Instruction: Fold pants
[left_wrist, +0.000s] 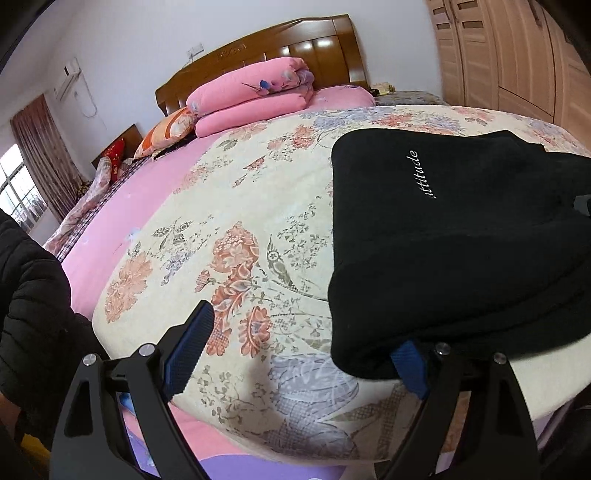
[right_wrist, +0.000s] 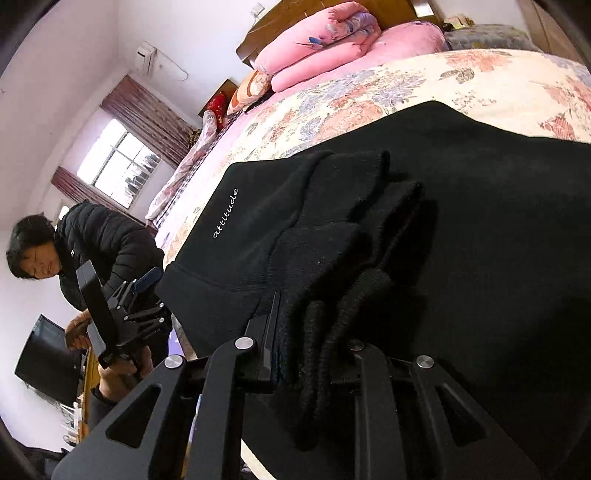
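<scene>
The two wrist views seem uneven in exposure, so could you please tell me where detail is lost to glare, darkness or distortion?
Left wrist view: fisheye bends the floral cream bedspread into a dome; the glossy brown wooden headboard shows glare patches; the black fleece pants keep little fold detail. Right wrist view: the bright window is blown out, and the pants read near-solid black.

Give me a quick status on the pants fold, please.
Left claw open, one finger under pants' edge. Right claw shut on bunched fabric. Black pants partly folded on floral quilt. Nothing in the way.
</scene>
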